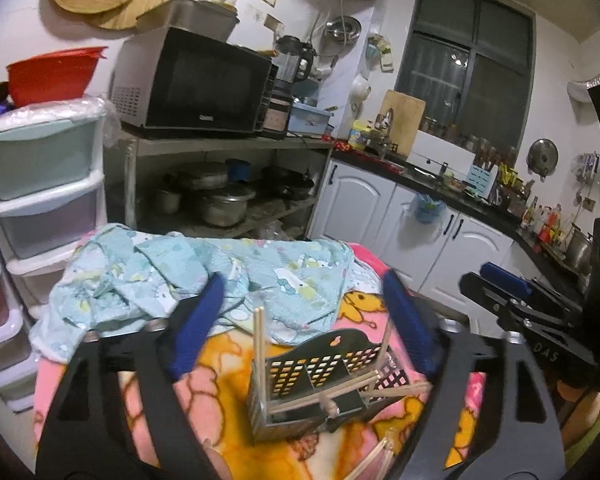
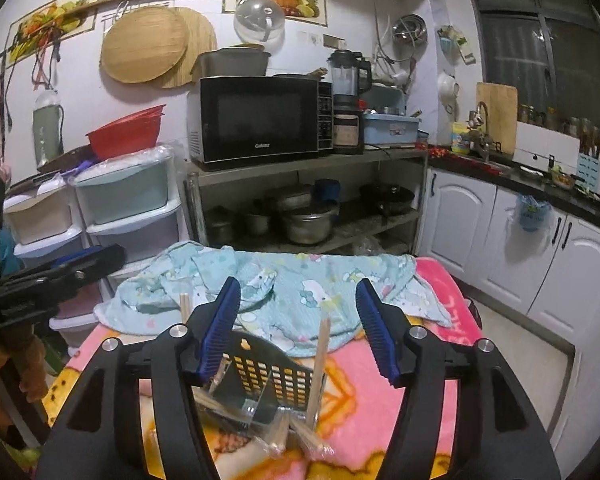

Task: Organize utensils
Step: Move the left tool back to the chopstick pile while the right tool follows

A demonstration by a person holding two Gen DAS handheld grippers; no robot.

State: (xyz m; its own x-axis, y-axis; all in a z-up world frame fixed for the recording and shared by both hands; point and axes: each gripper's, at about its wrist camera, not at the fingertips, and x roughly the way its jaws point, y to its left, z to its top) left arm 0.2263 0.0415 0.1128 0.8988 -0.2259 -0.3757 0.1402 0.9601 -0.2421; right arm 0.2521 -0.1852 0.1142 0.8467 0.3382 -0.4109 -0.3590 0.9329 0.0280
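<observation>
A black perforated utensil holder point(image 1: 308, 384) stands on a pink and yellow blanket point(image 1: 236, 440). Wooden chopsticks point(image 1: 259, 344) stand in it, and others lie across its rim point(image 1: 340, 390). More chopsticks point(image 1: 374, 460) lie loose on the blanket in front. My left gripper point(image 1: 304, 328) is open and empty, its blue pads either side of the holder, above it. My right gripper point(image 2: 298, 332) is open and empty above the same holder point(image 2: 268, 380); upright chopsticks point(image 2: 320, 364) show between its jaws. Wrapped chopsticks point(image 2: 300, 438) lie by the holder's base. The right gripper also shows in the left view point(image 1: 512, 292).
A crumpled light-blue patterned cloth point(image 1: 188, 280) lies on the far half of the blanket. Behind stand plastic drawer units point(image 1: 40, 184), a metal rack with a microwave point(image 1: 196, 84) and pots, and white cabinets point(image 1: 400, 208) under a cluttered counter.
</observation>
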